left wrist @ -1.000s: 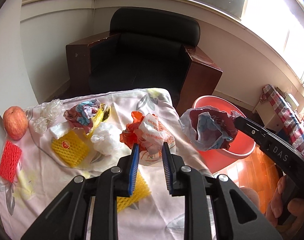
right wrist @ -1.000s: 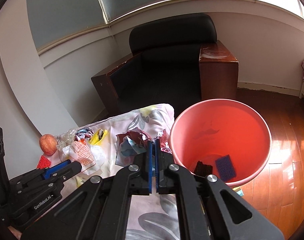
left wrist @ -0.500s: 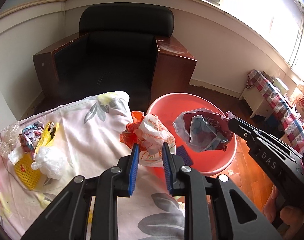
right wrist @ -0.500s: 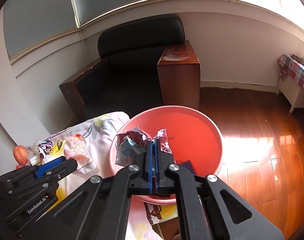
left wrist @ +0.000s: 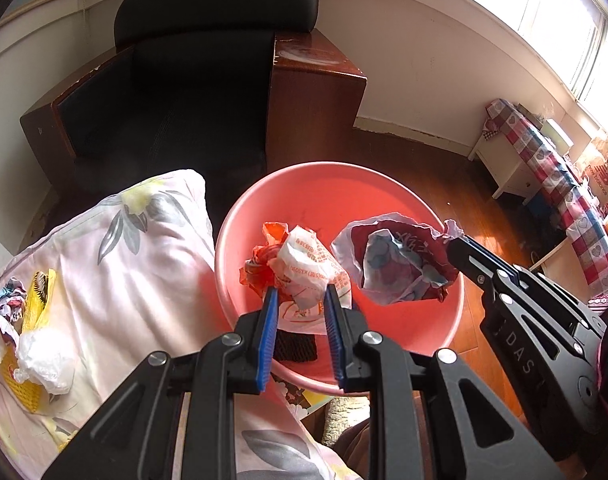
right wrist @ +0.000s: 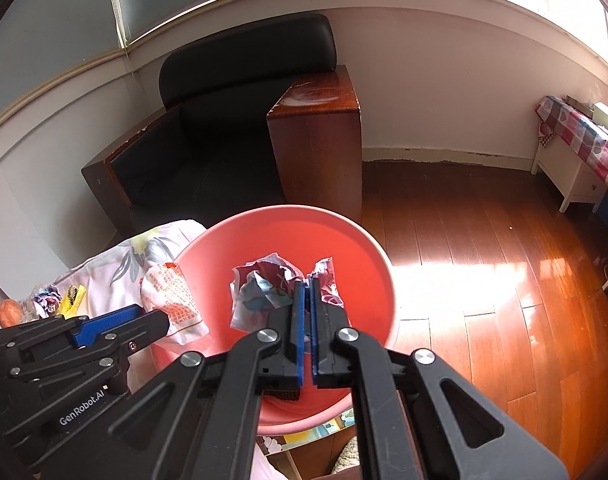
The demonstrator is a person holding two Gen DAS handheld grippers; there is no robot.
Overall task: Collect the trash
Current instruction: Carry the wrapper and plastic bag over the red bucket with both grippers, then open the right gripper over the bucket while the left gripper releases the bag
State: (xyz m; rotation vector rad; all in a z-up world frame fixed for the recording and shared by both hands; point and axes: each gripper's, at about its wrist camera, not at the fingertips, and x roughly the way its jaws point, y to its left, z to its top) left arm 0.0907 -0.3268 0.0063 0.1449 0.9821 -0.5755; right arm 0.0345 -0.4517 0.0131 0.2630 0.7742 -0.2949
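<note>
Holding both loads over the pink basin (left wrist: 408, 320): my left claw (left wrist: 300, 304) is clamped on the orange-and-white wrapper (left wrist: 304, 268), my right claw (right wrist: 304, 300) pinched tight on the crumpled maroon wrapper (right wrist: 264, 292). Basin lies directly below both; the right load hangs nearer its middle, the left near its left rim.

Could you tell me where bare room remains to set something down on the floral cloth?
The floral cloth lies bare in a wide patch between the pink basin and the pile of trash at its left end. That left end is crowded. The basin's floor is mostly bare beyond the dark net.
</note>
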